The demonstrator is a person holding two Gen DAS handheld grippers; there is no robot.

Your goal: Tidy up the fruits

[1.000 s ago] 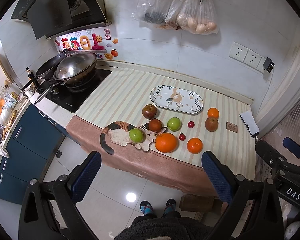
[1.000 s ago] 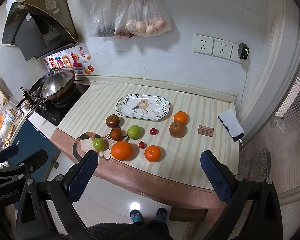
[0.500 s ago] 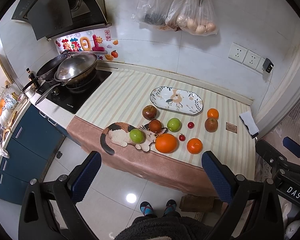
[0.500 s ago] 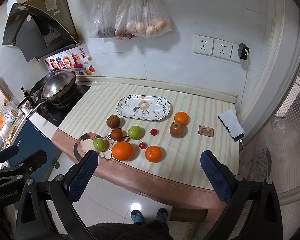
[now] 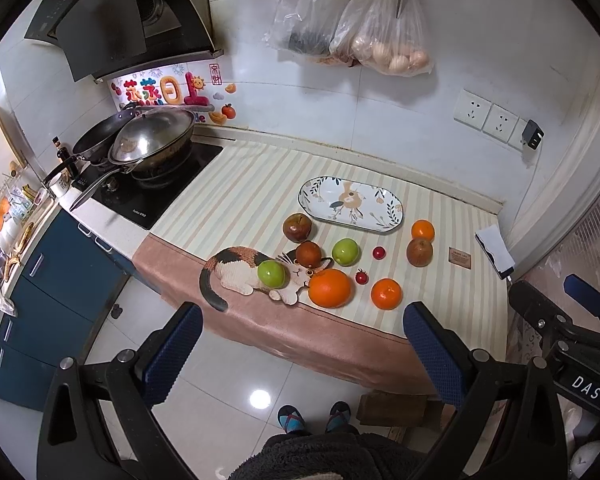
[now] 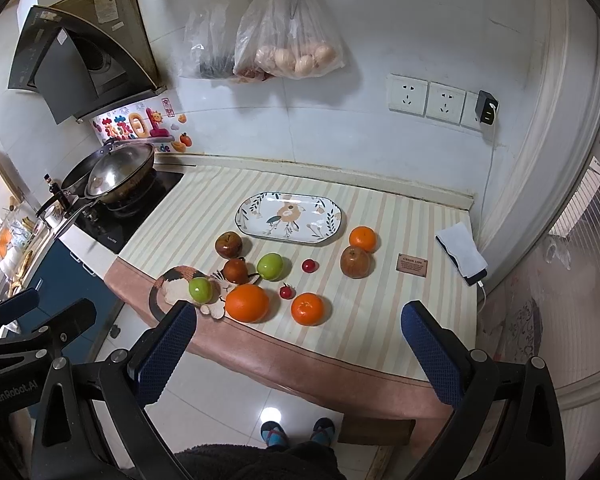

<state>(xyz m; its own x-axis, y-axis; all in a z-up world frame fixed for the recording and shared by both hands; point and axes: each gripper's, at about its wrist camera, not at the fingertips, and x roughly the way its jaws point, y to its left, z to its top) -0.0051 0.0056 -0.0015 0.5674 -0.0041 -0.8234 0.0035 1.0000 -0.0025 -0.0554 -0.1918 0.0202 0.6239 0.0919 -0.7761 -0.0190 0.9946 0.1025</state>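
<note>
I hold the left tool [image 5: 302, 354] and the right tool [image 6: 300, 350] back from the surface [image 6: 400, 304], both spread wide with nothing between their knobbly blue pads. The fruit lies loose on the striped cloth: a big glossy orange [image 6: 247, 303] at the front edge, a smaller orange [image 6: 307, 309] beside it, two smooth green apples [image 6: 270, 266], dull brownish-red apples [image 6: 355, 262] and two small red round fruits [image 6: 309, 266]. Behind them sits the oval, leaf-patterned glazed plate [image 6: 332, 216], bare. A steel wok [image 5: 152, 140] stands well to the left on the hob.
</note>
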